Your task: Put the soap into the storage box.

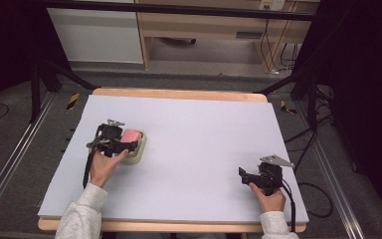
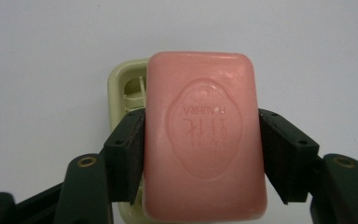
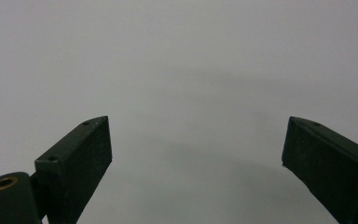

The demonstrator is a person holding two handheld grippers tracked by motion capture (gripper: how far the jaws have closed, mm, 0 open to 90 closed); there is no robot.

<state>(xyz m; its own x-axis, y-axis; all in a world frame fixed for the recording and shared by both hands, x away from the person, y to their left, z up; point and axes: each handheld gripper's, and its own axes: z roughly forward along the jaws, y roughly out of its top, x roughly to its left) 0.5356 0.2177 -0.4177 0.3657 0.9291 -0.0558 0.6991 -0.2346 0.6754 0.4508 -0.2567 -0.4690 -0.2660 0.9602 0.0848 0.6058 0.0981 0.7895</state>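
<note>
pink soap clamped over its dish, other gripper idle

on the left half of the table [image 1: 189, 119], at about 9 o'clock from the middle: left gripper [image 1: 125, 145], held in the left hand [image 1: 104, 167], closed partway on a pink soap bar [image 1: 132, 135]. in the left gripper view, both black jaws pressed flat against the long sides of the soap bar [image 2: 205, 135], one at 9 o'clock and one at 3 o'clock, stamped lettering facing the camera. under and behind the bar, a pale green soap dish [image 2: 123, 86], its rim and ribbed inside peeking out at 10 o'clock. in the high view, soap dish [image 1: 140, 149] flat on the pale sheet, soap directly above it; touching or just lifted, cannot tell.

toward 4 o'clock on the table, well apart from the soap: right gripper [image 1: 242, 174], gripped by the right hand [image 1: 268, 198], grey three-cornered plate on top. in the right gripper view, right gripper [image 3: 196, 144] with jaws spread wide, nothing between them, bare pale surface and a soft shadow beneath.
</note>
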